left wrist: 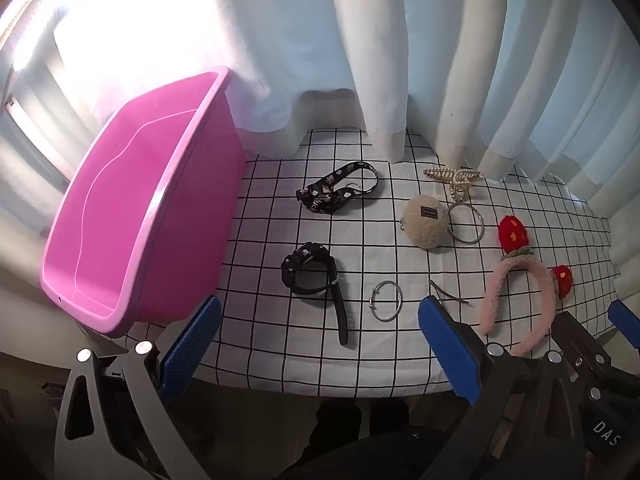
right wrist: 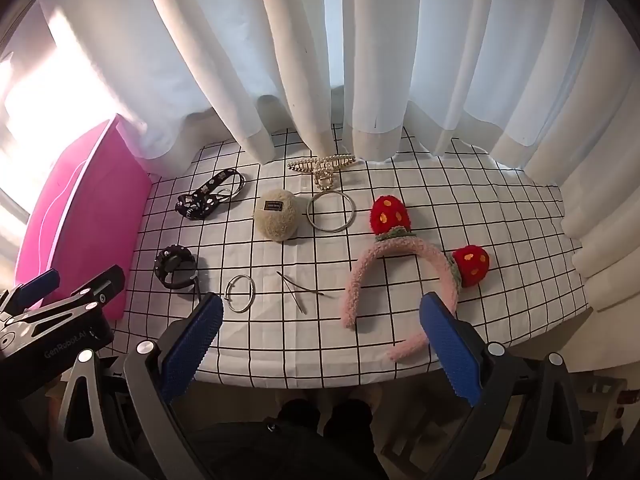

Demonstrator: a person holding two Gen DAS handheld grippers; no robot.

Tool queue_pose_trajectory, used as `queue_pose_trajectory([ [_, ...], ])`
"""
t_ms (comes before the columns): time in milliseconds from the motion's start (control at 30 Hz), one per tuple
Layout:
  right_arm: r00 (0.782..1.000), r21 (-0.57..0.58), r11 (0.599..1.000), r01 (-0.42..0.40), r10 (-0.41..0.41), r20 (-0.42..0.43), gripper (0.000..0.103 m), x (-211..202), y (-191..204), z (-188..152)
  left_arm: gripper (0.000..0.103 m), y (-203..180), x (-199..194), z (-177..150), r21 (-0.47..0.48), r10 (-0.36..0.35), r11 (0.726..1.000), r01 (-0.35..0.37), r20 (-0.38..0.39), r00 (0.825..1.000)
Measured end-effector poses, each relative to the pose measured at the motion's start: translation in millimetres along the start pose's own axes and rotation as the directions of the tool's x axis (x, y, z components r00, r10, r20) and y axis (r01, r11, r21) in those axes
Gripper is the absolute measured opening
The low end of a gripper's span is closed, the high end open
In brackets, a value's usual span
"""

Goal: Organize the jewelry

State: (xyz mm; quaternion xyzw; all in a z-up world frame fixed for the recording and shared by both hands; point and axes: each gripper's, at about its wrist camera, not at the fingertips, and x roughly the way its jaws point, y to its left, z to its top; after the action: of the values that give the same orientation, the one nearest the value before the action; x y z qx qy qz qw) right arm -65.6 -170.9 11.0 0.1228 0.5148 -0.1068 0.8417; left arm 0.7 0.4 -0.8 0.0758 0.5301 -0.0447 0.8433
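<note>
- The left gripper (left wrist: 320,344) hung above the table's near edge, jaws spread wide and holding nothing; the black watch (left wrist: 312,276) and the small silver bangle (left wrist: 386,301) lay between and beyond its fingers.
- The right gripper (right wrist: 320,344) was likewise spread, empty, with the strawberry headband (right wrist: 400,276) just ahead, its near end beside the right finger.
- The pink bin (left wrist: 136,208) stood at the left.

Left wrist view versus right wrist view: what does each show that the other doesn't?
Only the left wrist view looks into the pink bin, which has nothing in it. Only the right wrist view shows the headband whole, unhidden. Both show the watch, lanyard, pom-pom, claw clip, two bangles, and both grippers open: left, right.
</note>
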Motion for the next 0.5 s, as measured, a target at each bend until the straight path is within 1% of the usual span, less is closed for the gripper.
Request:
queue_pose_trajectory([
  [33, 1.0, 0.0, 1.0, 0.0, 0.0, -0.001, 0.094, -0.1, 0.1, -1.0, 0.097, 0.4, 0.4, 0.4, 0.001, 0.0, 1.0, 0.0, -0.003, 1.0],
  [67, 1.0, 0.001, 1.0, 0.0, 0.0, -0.002, 0.094, -0.2, -0.1, -1.9, 0.097, -2.1, -1.3, 1.8, 0.005, 0.007, 1.0, -0.007, 0.015, 1.0],
  [167, 1.0, 0.004, 1.0, 0.001, -0.001, -0.008, 0.094, -3.5, 1.6, 2.9, 0.097, -2.2, -2.8, 1.6, 0.004, 0.009, 1.0, -0.01, 0.014, 1.0],
  [233, 1.0, -0.002, 1.0, 0.007, -0.007, 0.005, 0.094, -2.0, 1.7, -1.2, 0.097, -3.0, -3.7, 2.0, 0.005, 0.009, 1.0, -0.009, 0.012, 1.0],
  [500, 1.0, -0.01, 1.0, 0.015, -0.015, 0.011, 0.094, -6.2, 3.9, -2.9, 0.097, 4.3, -4.4, 0.0, 0.001, 0.001, 1.0, -0.001, 0.011, 1.0],
])
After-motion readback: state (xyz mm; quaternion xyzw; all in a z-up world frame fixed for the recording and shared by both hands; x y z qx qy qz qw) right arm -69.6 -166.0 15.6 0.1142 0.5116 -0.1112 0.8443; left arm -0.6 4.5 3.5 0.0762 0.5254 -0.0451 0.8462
